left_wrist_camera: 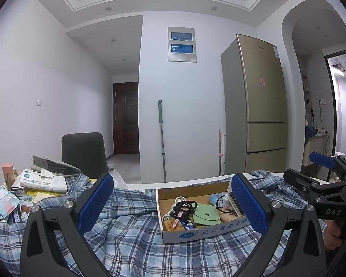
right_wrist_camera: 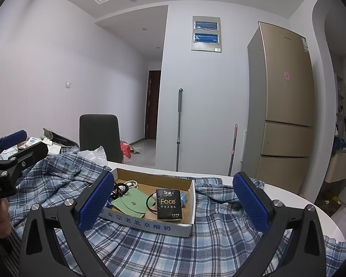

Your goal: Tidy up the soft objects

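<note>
Two hand-held grippers hang over a rumpled blue plaid shirt (right_wrist_camera: 163,247) that covers most of the white worktop (right_wrist_camera: 295,198), spreading beneath and ahead of both sets of fingers. A shallow cardboard box (right_wrist_camera: 150,225) sits on the cloth, just ahead of the left hand-held gripper (left_wrist_camera: 170,205) and ahead and slightly left of the right hand-held gripper (right_wrist_camera: 173,202).

The shirt looks light, limp and prone to bunching; it should give no resistance but will drape and drag whatever rests on it, so the box would likely slide if the cloth is pulled. A raised fold or a free edge, such as the ridge ahead and to the right of the right gripper near the box's far corner, seems the surest place to pinch. Inside the box, a green felt pouch (right_wrist_camera: 130,203) also looks soft and flat, best taken by its edge, while the black tissue pack (right_wrist_camera: 168,204) seems squashy but holds its shape.

Both grippers stand wide apart at the jaws, blue pads (left_wrist_camera: 95,204) facing inward, holding nothing and touching nothing that I can make out.
</note>
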### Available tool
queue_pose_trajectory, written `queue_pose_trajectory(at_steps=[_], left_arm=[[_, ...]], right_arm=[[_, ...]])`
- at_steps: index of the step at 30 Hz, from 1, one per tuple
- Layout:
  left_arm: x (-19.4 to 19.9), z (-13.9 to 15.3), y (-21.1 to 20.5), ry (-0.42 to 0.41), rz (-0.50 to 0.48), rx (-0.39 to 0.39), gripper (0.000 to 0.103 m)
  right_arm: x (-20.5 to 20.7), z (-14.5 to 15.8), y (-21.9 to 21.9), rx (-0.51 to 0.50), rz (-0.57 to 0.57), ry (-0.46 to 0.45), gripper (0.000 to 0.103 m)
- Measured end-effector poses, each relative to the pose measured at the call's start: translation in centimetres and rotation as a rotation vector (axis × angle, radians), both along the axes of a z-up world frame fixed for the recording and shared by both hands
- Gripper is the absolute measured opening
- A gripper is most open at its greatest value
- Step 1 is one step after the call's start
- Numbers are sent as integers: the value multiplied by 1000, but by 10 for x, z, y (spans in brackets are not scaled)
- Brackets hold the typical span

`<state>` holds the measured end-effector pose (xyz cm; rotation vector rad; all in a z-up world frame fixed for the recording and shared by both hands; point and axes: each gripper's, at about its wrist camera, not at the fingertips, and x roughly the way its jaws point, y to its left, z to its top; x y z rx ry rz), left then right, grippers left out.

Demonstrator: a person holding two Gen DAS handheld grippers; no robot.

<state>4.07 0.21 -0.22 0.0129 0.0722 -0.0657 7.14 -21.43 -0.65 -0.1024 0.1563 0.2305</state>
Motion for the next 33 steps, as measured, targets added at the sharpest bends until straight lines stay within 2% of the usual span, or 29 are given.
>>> queue_pose_trajectory(at_steps=[33], left_arm=[[-1, -3, 2, 5, 4, 4, 103]], right_arm=[[0, 1, -1, -3, 2, -2, 103]])
